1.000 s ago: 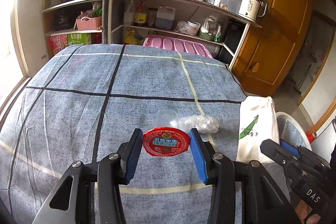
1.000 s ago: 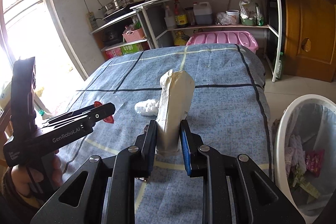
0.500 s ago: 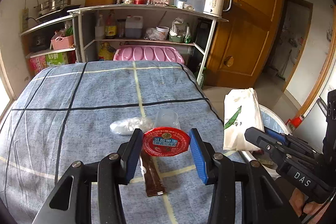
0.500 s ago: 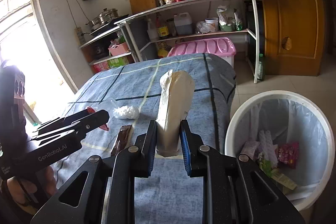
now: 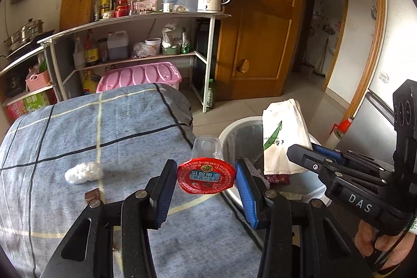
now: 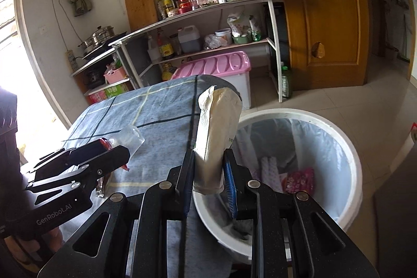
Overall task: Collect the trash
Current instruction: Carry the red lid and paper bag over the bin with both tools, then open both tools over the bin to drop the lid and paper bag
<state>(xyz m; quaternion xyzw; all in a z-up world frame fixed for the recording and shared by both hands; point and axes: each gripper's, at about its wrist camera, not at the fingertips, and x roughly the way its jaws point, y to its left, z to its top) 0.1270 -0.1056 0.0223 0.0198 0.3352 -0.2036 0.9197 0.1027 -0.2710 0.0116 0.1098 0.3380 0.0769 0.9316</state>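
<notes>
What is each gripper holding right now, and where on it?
Left gripper pinches the jelly cup across its red lid rim. Right gripper clamps the paper bag near its bottom end.

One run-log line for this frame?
left gripper: shut on jelly cup | right gripper: shut on paper bag | bin: below bag | drop: pending
</notes>
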